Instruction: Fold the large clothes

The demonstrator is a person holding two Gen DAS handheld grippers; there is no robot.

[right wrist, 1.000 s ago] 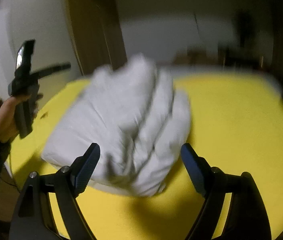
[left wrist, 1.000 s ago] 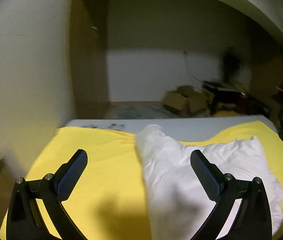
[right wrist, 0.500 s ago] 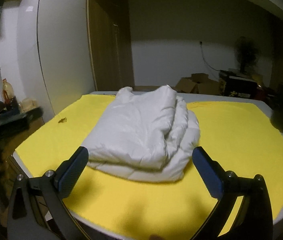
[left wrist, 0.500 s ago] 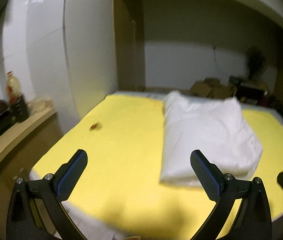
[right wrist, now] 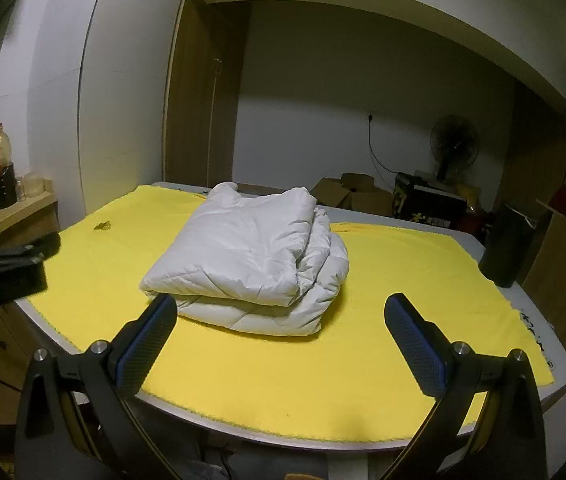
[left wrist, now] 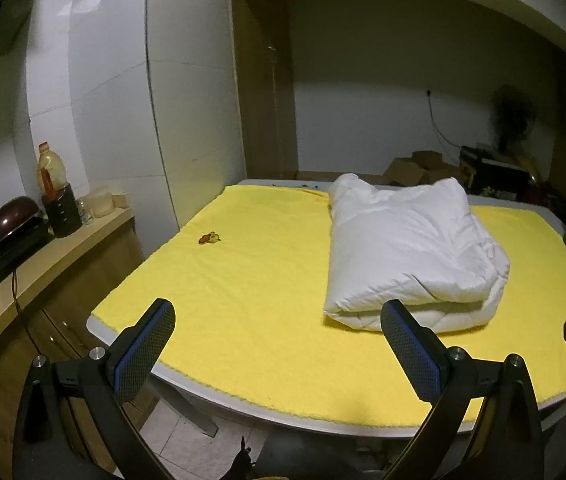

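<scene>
One folded white garment (right wrist: pixel 251 252) on one yellow cloth (right wrist: pixel 403 280), left hand-held gripper (left wrist: pixel 279 340) and right hand-held gripper (right wrist: pixel 281 332) both spread apart, empty

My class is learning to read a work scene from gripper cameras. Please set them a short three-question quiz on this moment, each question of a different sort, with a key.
1. True or false: the left gripper is shut on the white jacket.
2. Multiple choice: the jacket lies on
A. bare floor
B. a yellow cloth
C. a wooden counter
3. Fill in: the bottle stands on the ____, off the table.

Key
1. False: both it and the right gripper are open and hold nothing.
2. B
3. counter
</scene>
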